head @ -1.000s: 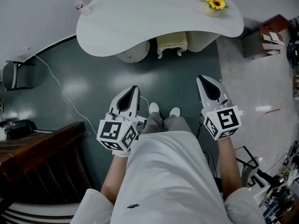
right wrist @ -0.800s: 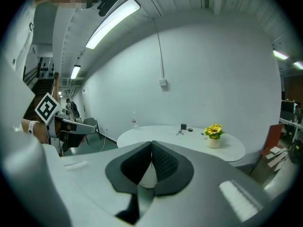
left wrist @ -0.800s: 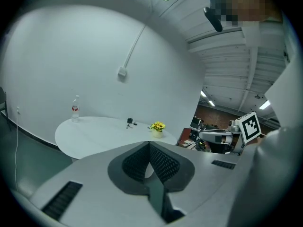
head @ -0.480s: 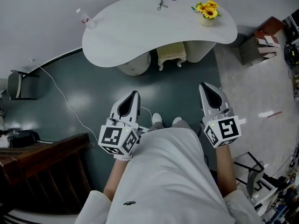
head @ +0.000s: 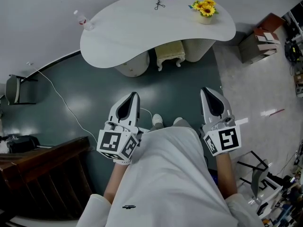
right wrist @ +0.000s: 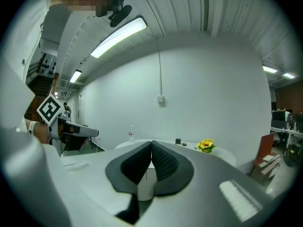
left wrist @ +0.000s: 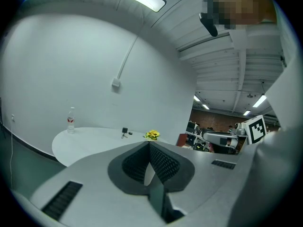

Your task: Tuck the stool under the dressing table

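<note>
The cream padded stool (head: 169, 54) with carved white legs stands tucked beneath the white kidney-shaped dressing table (head: 132, 30), between its two round pedestals. My left gripper (head: 134, 94) and right gripper (head: 206, 90) are held level in front of my waist, a good step back from the table, both shut with nothing between the jaws. In the left gripper view the left gripper (left wrist: 148, 143) has its tips touching, with the table (left wrist: 90, 143) beyond it. The right gripper (right wrist: 151, 143) likewise points at the table (right wrist: 222, 155).
On the table stand a sunflower pot (head: 203, 9), a water bottle (head: 81, 20), scissors (head: 159, 4) and two small dark items. A white cable (head: 61, 98) runs across the dark green floor. A wooden rail (head: 42, 169) is at my left, boxes (head: 260, 39) at the right.
Both grippers have risen slightly and stayed shut. The view has shifted so the table and stool sit a little farther away and to the left.
</note>
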A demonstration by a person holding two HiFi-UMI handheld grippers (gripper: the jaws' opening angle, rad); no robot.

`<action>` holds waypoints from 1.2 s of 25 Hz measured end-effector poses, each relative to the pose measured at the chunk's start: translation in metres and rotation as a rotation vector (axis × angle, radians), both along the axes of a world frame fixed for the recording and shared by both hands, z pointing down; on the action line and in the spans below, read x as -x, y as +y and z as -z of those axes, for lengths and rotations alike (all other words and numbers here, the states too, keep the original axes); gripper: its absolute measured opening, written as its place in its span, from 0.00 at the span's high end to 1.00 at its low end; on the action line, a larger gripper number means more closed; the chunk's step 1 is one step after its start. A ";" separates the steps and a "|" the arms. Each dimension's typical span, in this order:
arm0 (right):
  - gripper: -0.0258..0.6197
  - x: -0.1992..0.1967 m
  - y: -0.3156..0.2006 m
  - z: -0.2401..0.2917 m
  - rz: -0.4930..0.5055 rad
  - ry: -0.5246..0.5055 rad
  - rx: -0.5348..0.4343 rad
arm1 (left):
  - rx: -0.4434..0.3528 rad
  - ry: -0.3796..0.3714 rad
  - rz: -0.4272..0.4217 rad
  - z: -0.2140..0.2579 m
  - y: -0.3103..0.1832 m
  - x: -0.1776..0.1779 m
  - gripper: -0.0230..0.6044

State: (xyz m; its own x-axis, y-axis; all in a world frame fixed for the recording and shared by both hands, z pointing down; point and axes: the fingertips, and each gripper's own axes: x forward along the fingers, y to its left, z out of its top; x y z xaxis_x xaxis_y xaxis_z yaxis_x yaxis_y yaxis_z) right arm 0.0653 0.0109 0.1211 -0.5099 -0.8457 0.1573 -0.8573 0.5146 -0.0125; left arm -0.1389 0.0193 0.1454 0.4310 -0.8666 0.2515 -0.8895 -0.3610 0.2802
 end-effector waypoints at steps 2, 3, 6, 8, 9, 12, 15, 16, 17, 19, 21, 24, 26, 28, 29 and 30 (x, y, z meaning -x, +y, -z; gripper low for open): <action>0.94 -0.002 0.004 0.000 -0.011 0.003 -0.009 | -0.004 -0.002 -0.004 0.002 0.001 0.000 0.95; 0.94 -0.002 0.005 0.000 -0.012 0.004 -0.013 | -0.004 -0.001 -0.002 0.001 0.002 0.000 0.95; 0.94 -0.001 0.007 -0.002 -0.014 -0.002 -0.014 | -0.004 0.004 0.007 -0.002 0.005 0.001 0.95; 0.94 -0.002 0.007 -0.001 -0.016 -0.005 -0.014 | -0.009 0.003 0.006 -0.001 0.007 0.000 0.95; 0.94 -0.003 0.007 -0.001 -0.016 -0.005 -0.014 | -0.012 0.003 0.005 0.000 0.007 -0.001 0.95; 0.94 -0.002 0.008 0.001 -0.011 -0.003 -0.013 | -0.017 0.004 0.007 0.001 0.010 -0.003 0.95; 0.94 0.002 0.006 0.001 -0.001 -0.010 -0.009 | -0.021 0.000 0.005 0.005 0.011 -0.003 0.95; 0.94 0.003 0.006 0.001 0.001 -0.013 -0.009 | -0.022 0.000 0.007 0.005 0.012 -0.002 0.95; 0.94 0.004 0.006 0.001 0.003 -0.014 -0.010 | -0.023 0.000 0.007 0.005 0.012 -0.002 0.95; 0.94 0.006 0.006 0.002 0.005 -0.012 -0.012 | -0.025 -0.001 0.004 0.007 0.013 -0.002 0.95; 0.94 0.006 0.006 0.001 0.010 -0.010 -0.012 | -0.026 0.000 0.006 0.007 0.014 -0.003 0.95; 0.94 0.004 0.008 -0.001 0.012 -0.007 -0.010 | -0.025 0.003 0.006 0.005 0.016 -0.006 0.95; 0.94 0.002 0.009 -0.002 0.011 -0.007 -0.003 | -0.023 0.002 0.003 0.005 0.017 -0.008 0.95; 0.94 0.000 0.009 -0.003 0.010 -0.009 0.006 | -0.026 0.000 0.001 0.008 0.017 -0.009 0.95; 0.94 -0.001 0.009 -0.003 0.009 -0.010 0.009 | -0.029 0.000 0.002 0.009 0.017 -0.009 0.95; 0.94 -0.002 0.010 -0.004 0.006 -0.009 0.010 | -0.031 0.001 0.004 0.009 0.017 -0.009 0.95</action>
